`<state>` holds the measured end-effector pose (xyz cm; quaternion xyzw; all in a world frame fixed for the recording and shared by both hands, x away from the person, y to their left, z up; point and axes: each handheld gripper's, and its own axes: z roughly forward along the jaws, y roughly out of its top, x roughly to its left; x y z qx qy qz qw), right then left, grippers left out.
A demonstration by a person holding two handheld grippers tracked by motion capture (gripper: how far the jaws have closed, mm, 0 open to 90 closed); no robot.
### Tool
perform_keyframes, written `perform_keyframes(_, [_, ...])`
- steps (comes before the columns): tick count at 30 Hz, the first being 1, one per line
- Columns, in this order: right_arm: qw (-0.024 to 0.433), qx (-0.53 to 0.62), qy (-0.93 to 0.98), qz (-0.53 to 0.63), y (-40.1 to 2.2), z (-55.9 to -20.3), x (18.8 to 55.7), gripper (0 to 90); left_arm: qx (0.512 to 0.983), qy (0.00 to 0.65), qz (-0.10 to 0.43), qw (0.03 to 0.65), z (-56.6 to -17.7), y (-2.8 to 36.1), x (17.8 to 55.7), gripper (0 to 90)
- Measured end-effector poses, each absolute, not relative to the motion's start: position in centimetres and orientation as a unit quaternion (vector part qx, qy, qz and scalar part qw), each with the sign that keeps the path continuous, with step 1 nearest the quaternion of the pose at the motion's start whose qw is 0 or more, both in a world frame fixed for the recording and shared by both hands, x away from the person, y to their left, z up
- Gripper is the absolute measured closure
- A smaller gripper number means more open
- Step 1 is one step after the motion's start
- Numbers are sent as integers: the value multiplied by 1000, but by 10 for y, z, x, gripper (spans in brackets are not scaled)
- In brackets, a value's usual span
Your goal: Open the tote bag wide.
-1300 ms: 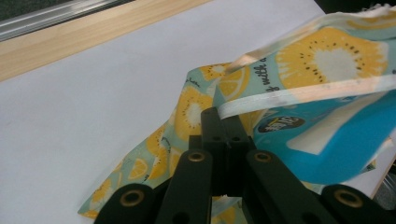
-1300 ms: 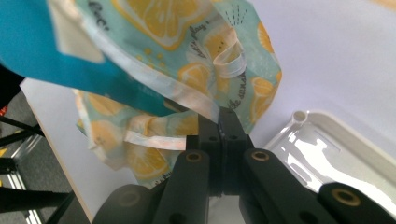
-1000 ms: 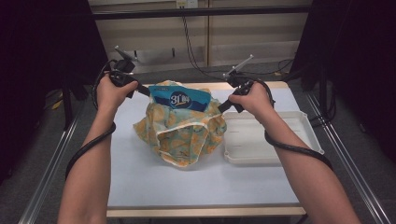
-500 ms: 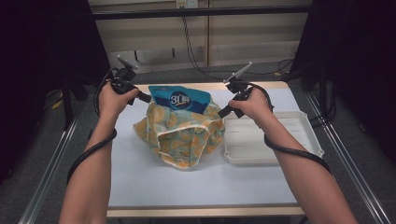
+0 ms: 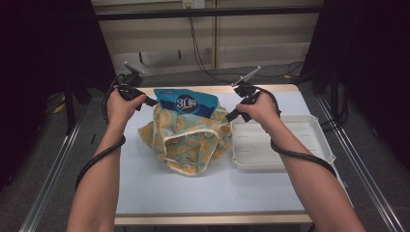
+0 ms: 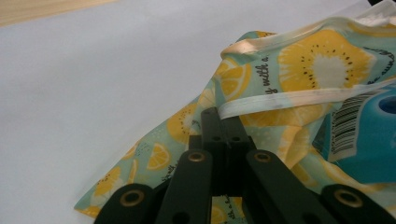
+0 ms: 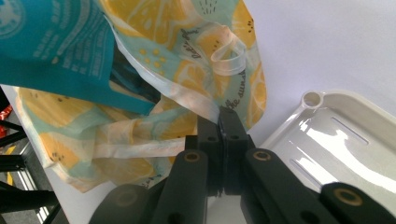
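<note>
Yellow lemon-print cloth bag [image 5: 186, 140], blue packet [image 5: 186, 102] inside; both grippers clamp its rim.

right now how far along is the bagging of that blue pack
Done: the blue pack sits partly inside the fruit-print bag, its top sticking out. In hand: the left gripper and the right gripper are each shut on the bag's pale rim, one at each side of the opening. Left: the pack is not fully inside, and the white tray beside the bag holds nothing.

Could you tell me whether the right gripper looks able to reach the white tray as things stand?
Probably yes: the tray lies just beside the right gripper, nothing between, but its jaws are shut on the fruit-print bag.
</note>
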<state>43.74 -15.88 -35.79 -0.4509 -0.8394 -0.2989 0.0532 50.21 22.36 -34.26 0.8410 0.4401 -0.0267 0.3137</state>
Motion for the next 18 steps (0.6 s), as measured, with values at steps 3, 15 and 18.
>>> perform_keyframes(3, [58, -455, -837, -299, -159, -361, 438, 894, 838, 445, -22, 315, -346, 222, 502, 900])
perform_keyframes(15, [59, -462, -834, -294, -158, -373, 442, 898, 838, 439, -25, 322, -344, 216, 497, 886])
perform_keyframes(18, [58, -462, -833, -297, -157, -374, 442, 899, 840, 436, -21, 321, -342, 217, 495, 886])
